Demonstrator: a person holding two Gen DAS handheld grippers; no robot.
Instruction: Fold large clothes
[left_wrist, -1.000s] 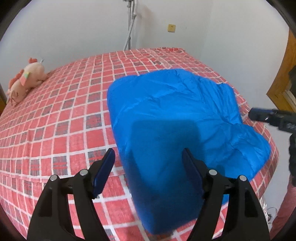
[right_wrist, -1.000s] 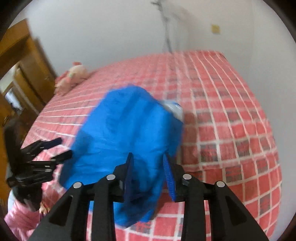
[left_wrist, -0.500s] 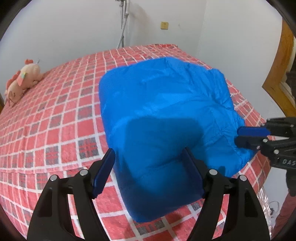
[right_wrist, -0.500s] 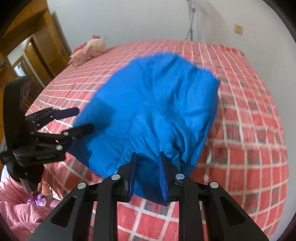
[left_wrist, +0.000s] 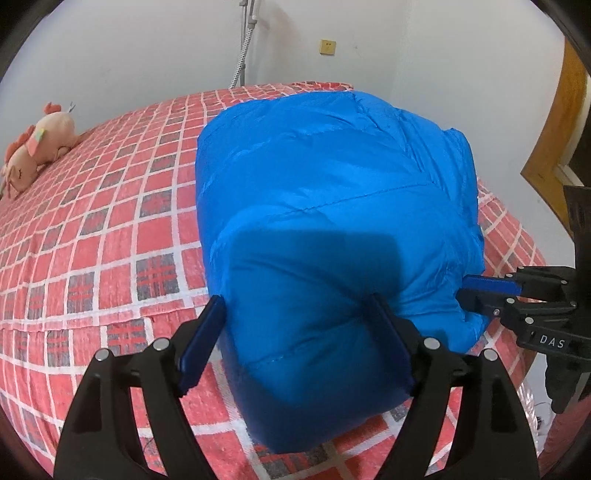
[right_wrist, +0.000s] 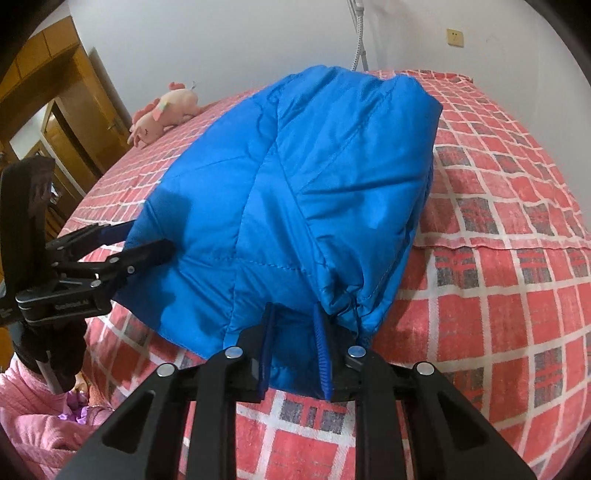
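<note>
A puffy blue jacket (left_wrist: 332, 206) lies folded in a thick bundle on the red checked bed (left_wrist: 92, 258), near its front edge. My left gripper (left_wrist: 295, 306) straddles the bundle's near left corner, its jaws opening wide, and the pads do not clearly squeeze the fabric. In the right wrist view that gripper (right_wrist: 147, 240) reaches the jacket (right_wrist: 314, 177) from the left. My right gripper (right_wrist: 293, 308) is shut on the bunched hem at the near right corner. From the left wrist it shows as the right gripper (left_wrist: 461, 288), nipping the jacket's edge.
A pink plush toy (left_wrist: 37, 147) lies at the bed's far left. The white wall carries a hose (left_wrist: 243, 55) and a socket. Wooden door frames (right_wrist: 55, 92) stand beside the bed. A person's pink sleeve (right_wrist: 37, 424) is at the lower left, below the bed's front edge.
Both grippers have sunk toward the bed and come closer to the jacket. The right jaws narrowed and took hold of the hem. The left jaws stayed wide.
</note>
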